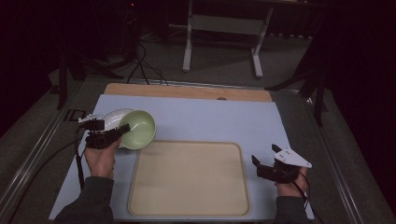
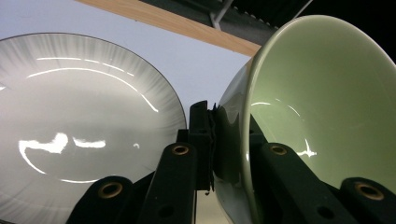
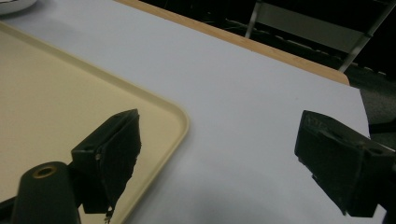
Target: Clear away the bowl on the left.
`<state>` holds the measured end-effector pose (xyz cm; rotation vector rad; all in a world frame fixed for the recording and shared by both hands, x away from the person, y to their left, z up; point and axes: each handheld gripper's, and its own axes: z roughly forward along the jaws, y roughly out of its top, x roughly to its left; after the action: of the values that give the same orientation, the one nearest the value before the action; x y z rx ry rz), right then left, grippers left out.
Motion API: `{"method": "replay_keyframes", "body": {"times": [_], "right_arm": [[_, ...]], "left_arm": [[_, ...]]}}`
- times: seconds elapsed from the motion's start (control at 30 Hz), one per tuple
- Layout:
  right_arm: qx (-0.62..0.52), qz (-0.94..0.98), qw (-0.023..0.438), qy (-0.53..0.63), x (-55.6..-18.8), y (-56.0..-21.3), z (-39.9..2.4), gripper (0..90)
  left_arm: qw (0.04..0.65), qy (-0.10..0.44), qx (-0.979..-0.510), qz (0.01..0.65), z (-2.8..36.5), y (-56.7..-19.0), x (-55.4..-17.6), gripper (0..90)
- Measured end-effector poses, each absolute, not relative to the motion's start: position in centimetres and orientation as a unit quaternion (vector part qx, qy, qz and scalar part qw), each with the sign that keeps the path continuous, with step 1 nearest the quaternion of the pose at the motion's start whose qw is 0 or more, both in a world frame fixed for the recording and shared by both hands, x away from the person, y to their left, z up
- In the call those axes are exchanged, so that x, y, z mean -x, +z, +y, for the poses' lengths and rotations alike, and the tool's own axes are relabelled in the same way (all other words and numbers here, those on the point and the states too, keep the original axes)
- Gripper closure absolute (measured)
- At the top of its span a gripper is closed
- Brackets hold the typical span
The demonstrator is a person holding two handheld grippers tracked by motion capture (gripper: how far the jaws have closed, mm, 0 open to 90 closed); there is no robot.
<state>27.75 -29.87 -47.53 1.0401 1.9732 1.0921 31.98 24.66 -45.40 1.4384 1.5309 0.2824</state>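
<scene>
A pale green bowl (image 1: 139, 129) is tilted on its side at the left of the light blue mat (image 1: 210, 116). My left gripper (image 1: 122, 130) is shut on its near rim. In the left gripper view the two black jaws pinch the wall of the green bowl (image 2: 317, 93), one inside and one outside. A white plate (image 1: 111, 118) lies flat just behind and left of the bowl, and the same white plate (image 2: 70, 116) is beside the jaws. My right gripper (image 1: 264, 157) stands open at the right of the beige tray (image 1: 189, 179), holding nothing.
The beige tray (image 3: 56, 88) is bare, its rounded corner near my right gripper (image 3: 224, 140). A wooden strip (image 1: 187, 91) edges the far side of the mat. Behind the table stand a white desk frame (image 1: 224, 42) and cables on the floor.
</scene>
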Motion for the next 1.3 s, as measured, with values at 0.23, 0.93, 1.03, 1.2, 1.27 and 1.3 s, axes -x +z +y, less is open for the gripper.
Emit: {"method": "replay_keyframes", "body": {"times": [0.23,0.93,1.03,1.2,1.27,1.3], "right_arm": [[-0.396,0.752,0.323,0.416,-27.7,-47.5,-29.9,13.9],[-0.394,0.752,0.324,0.417,-27.8,-47.5,-29.9,13.9],[-0.394,0.753,0.324,0.416,-27.8,-47.5,-29.9,14.0],[-0.394,0.753,0.324,0.416,-27.8,-47.5,-29.9,13.9],[-0.394,0.752,0.324,0.417,-27.8,-47.5,-29.9,13.9],[-0.394,0.752,0.324,0.417,-27.8,-47.5,-29.9,13.9]], "left_arm": [[0.485,0.119,-0.602,0.624,23.8,-45.4,-31.8,82.3],[0.475,0.106,-0.638,0.597,20.8,-45.5,-31.6,82.3],[0.477,0.099,-0.641,0.593,20.3,-45.7,-31.7,82.3],[0.478,0.092,-0.647,0.587,19.5,-45.7,-31.6,82.3],[0.478,0.089,-0.648,0.585,19.3,-45.8,-31.6,82.3],[0.478,0.088,-0.65,0.584,19.2,-45.8,-31.6,82.3]]}}
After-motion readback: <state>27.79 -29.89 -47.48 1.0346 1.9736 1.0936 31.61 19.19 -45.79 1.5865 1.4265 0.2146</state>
